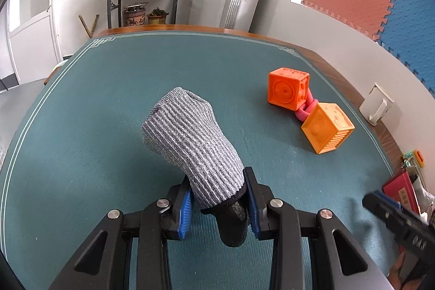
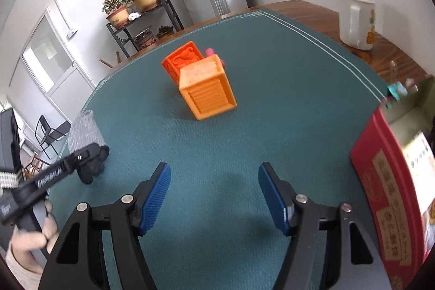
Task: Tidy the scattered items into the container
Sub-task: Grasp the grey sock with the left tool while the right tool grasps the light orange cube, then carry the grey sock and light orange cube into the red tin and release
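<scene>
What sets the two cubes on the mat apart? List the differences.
The dark orange cube is a deeper, redder orange; the light orange cube is paler and yellower. The dark orange cube shows a round raised design on its side, the light orange cube a face of horizontal ridges. The dark one lies farther from the left gripper. Both rest on the green mat, look alike in size and flank a pink ring toy.

Readable text, by item:
1. My left gripper (image 2: 89,154), at nine o'clock in my right wrist view: white lettering along its black arm, apparently "GenRobot AI", partly blurred.
2. Red box (image 2: 386,203), at three o'clock: gold characters in panels, too blurred to read.
</scene>
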